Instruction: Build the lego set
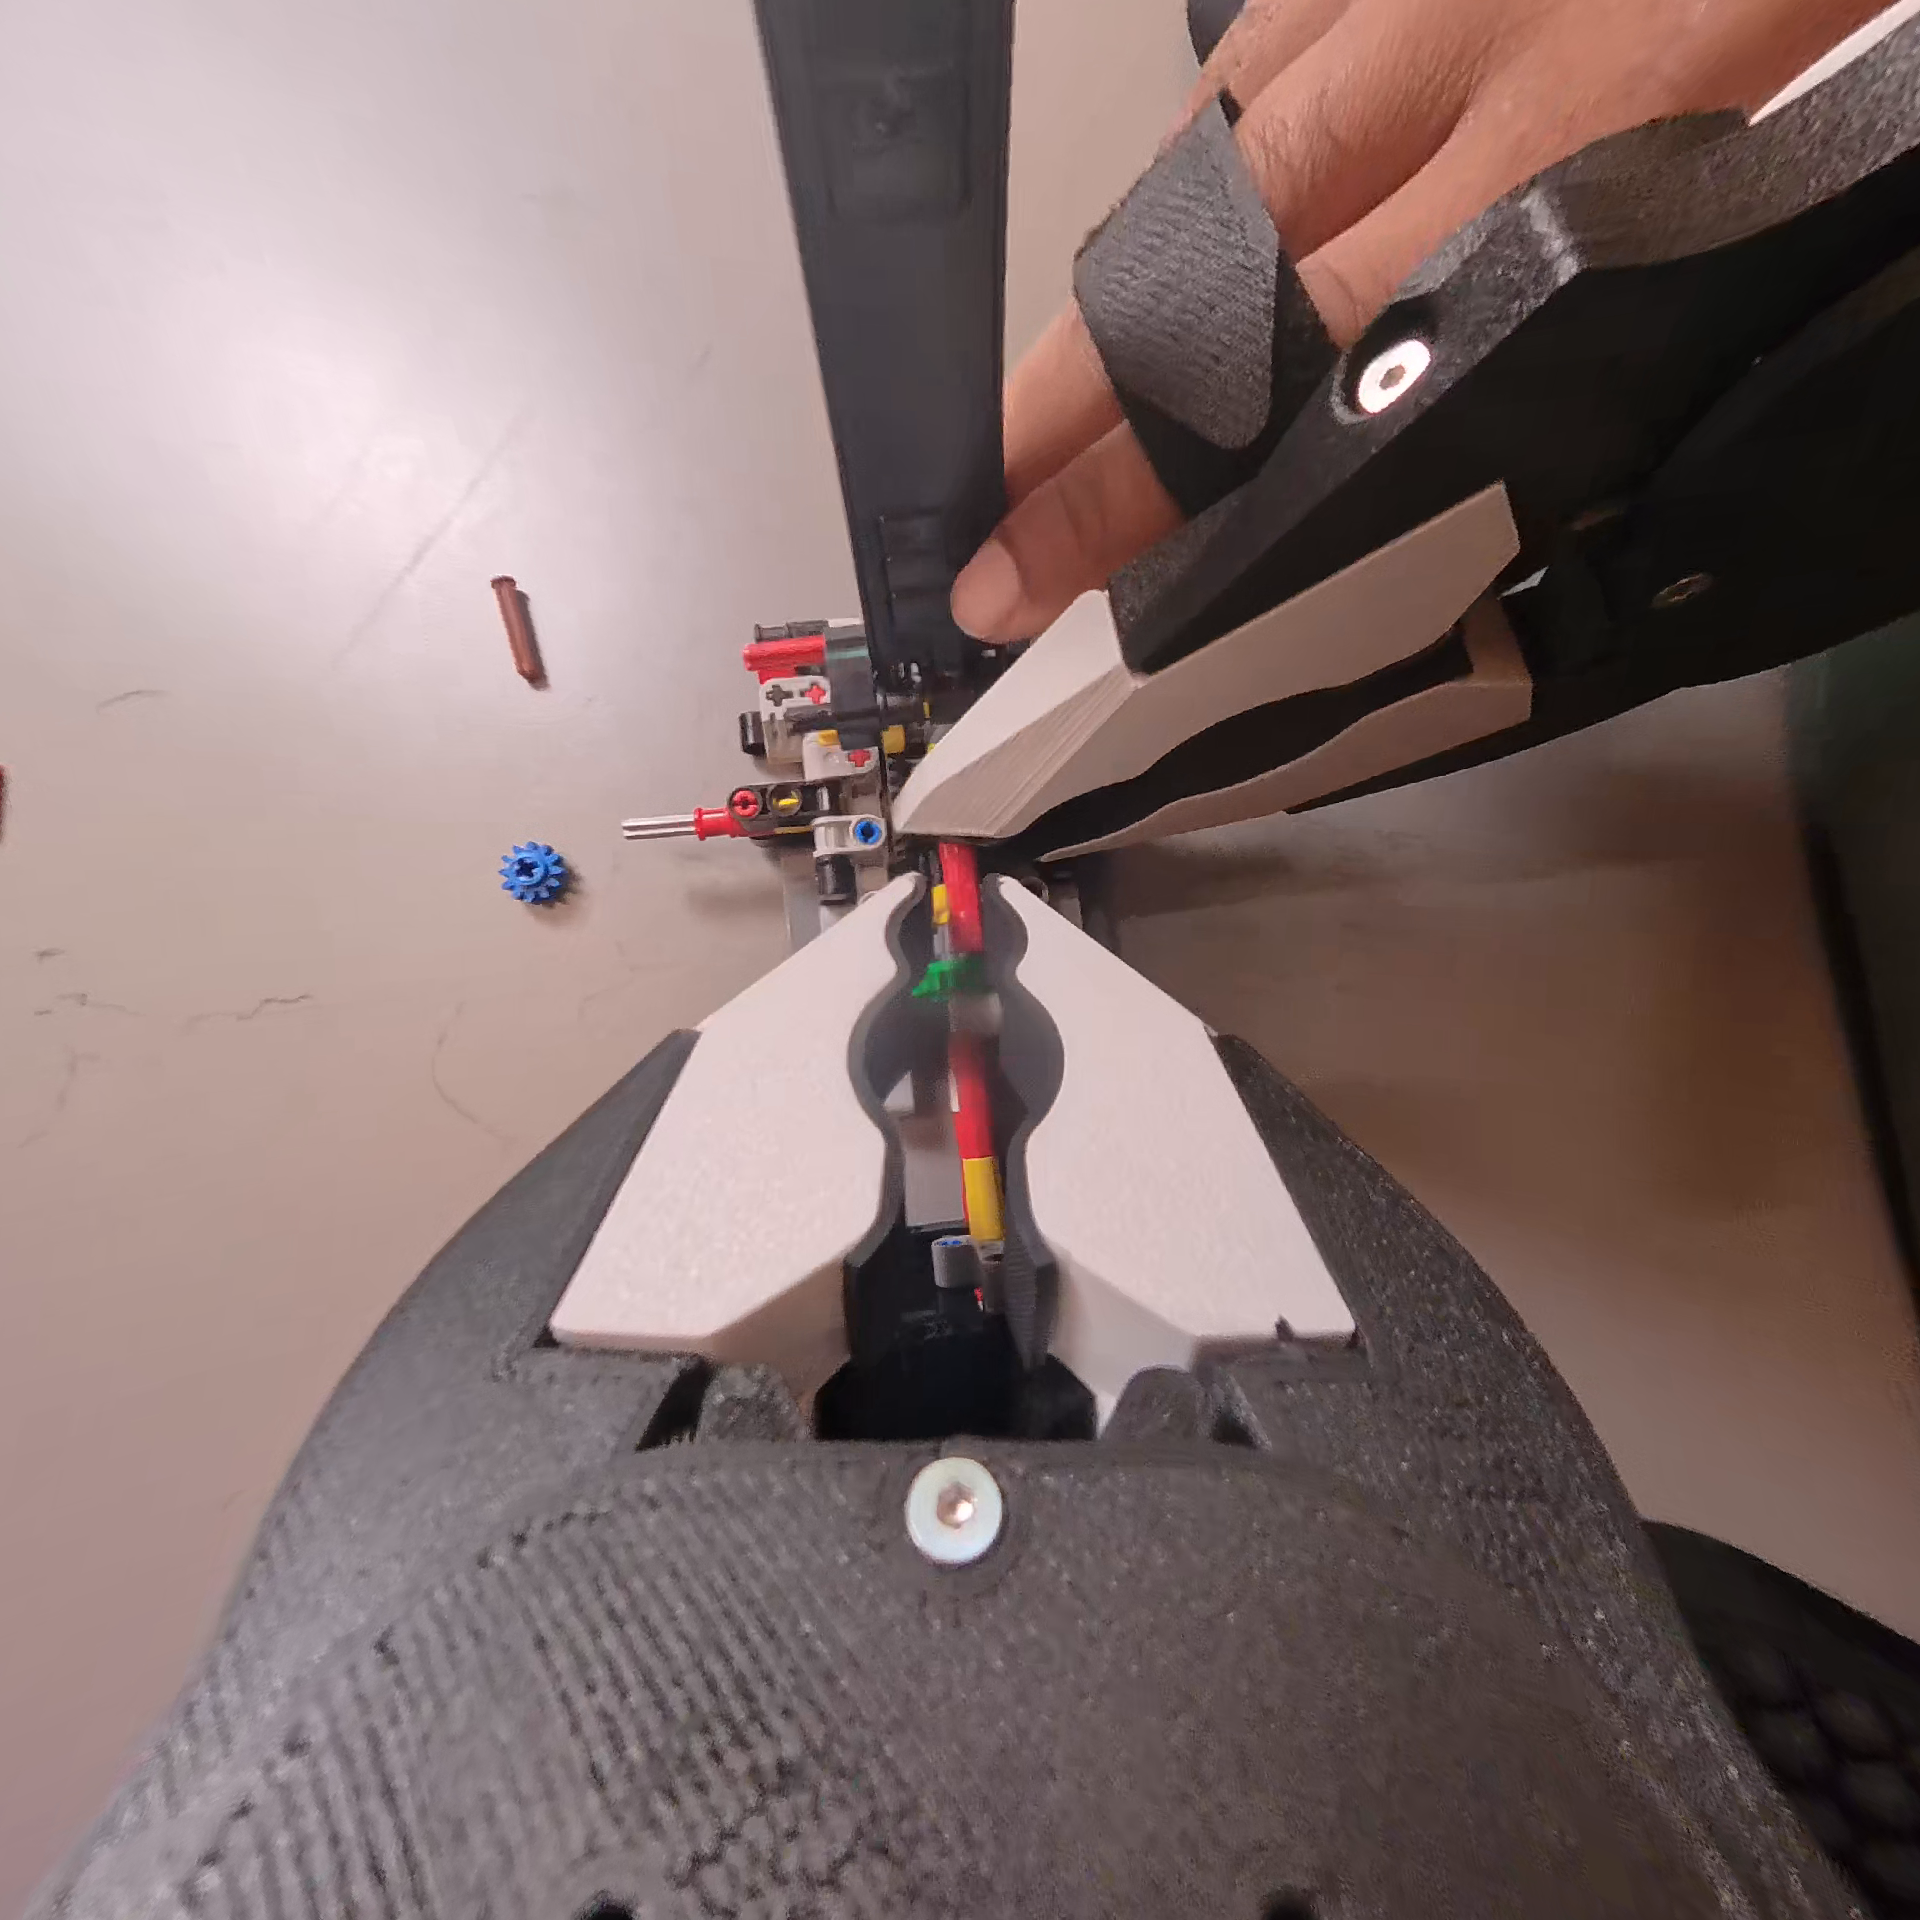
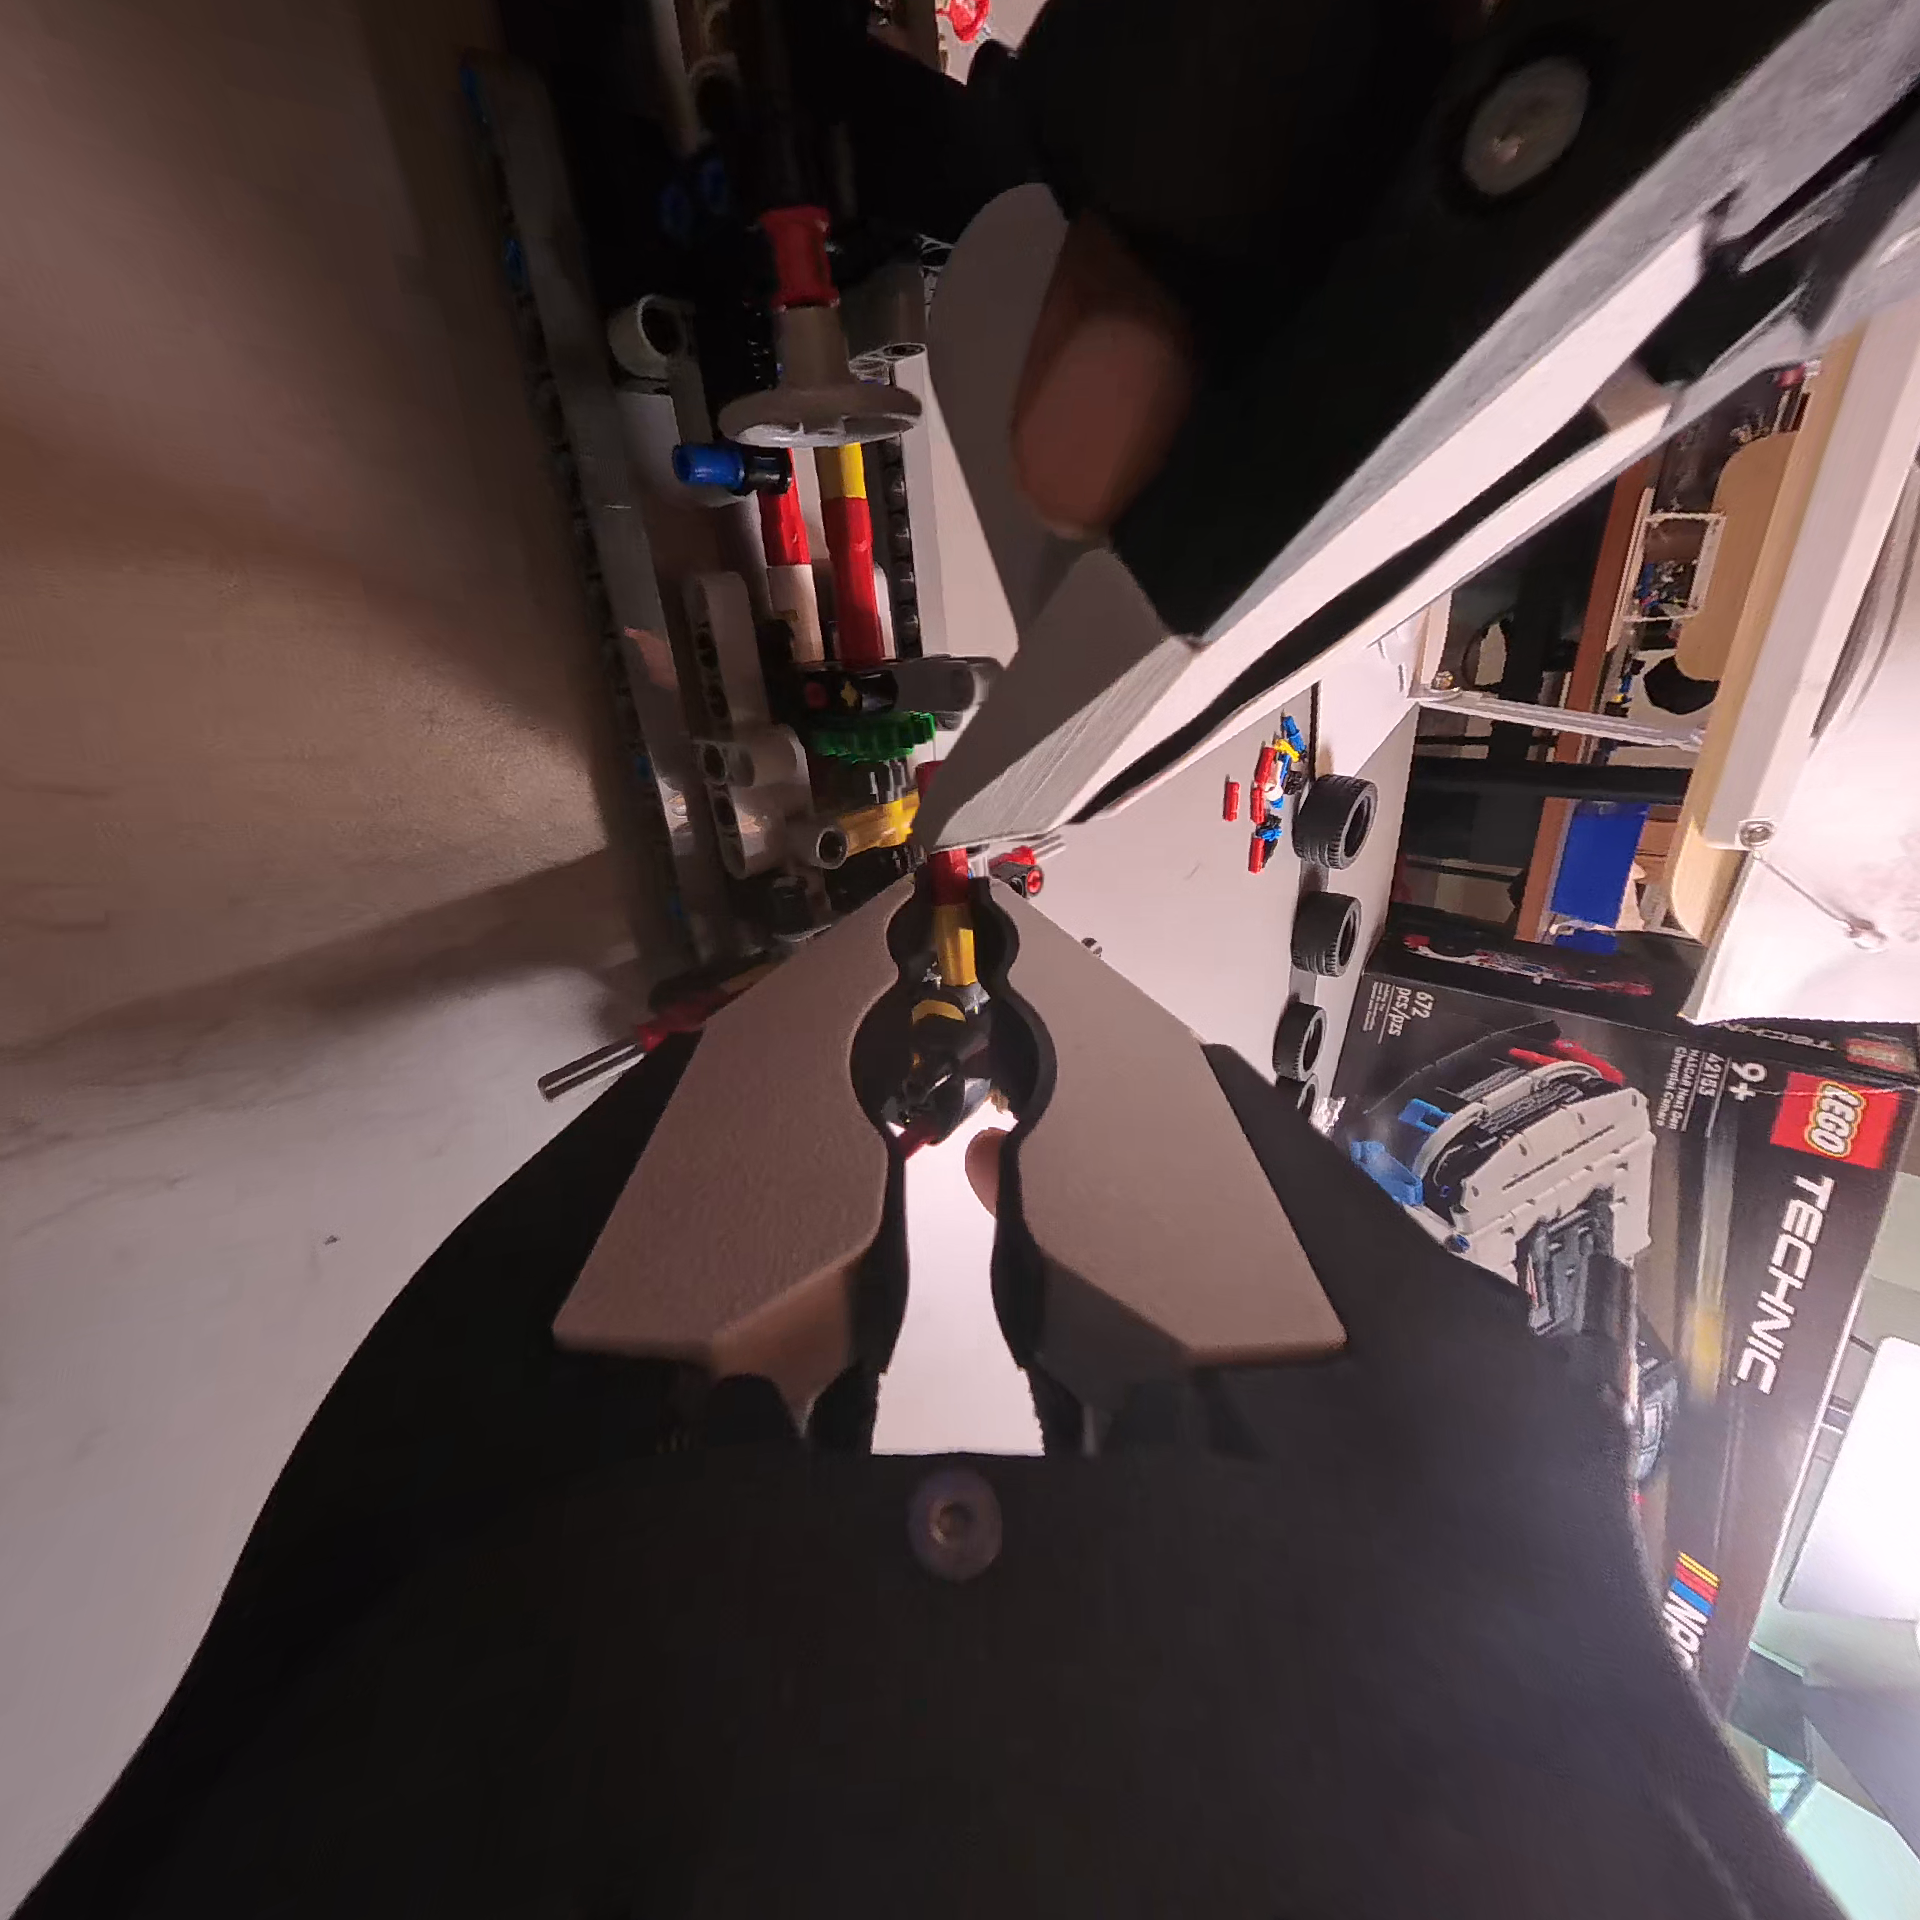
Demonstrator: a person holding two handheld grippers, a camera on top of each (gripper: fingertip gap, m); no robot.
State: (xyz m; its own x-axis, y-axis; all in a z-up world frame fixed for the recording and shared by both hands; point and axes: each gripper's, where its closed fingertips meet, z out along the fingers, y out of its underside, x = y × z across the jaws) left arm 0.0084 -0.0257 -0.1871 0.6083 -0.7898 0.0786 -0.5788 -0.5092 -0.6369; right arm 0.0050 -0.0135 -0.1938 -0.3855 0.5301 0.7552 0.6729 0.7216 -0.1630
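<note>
The partly built Lego Technic assembly (image 1: pixel 821 727) of grey beams, black connectors and red and yellow axles is held between both grippers. My left gripper (image 1: pixel 958 888) is shut on its red and yellow axle (image 1: pixel 971 1101), next to a green gear (image 1: pixel 940 977). My right gripper (image 1: pixel 920 821), held by a hand (image 1: pixel 1122 436), comes in from the upper right with its tips against the same spot. In the right wrist view the right gripper (image 2: pixel 951 894) is shut on a red and yellow part of the assembly (image 2: pixel 790 623). The left gripper (image 2: pixel 940 826) meets it from above.
A blue gear (image 1: pixel 533 873) and a brown pin (image 1: pixel 517 631) lie loose on the beige table, left of the assembly. A long black piece (image 1: pixel 894 312) runs away behind it. Black tyres (image 2: pixel 1335 821), small loose parts (image 2: pixel 1268 800) and the set's box (image 2: pixel 1662 1247) are to the right. Only a small space, under 4 cm, lies between the two pairs of fingers.
</note>
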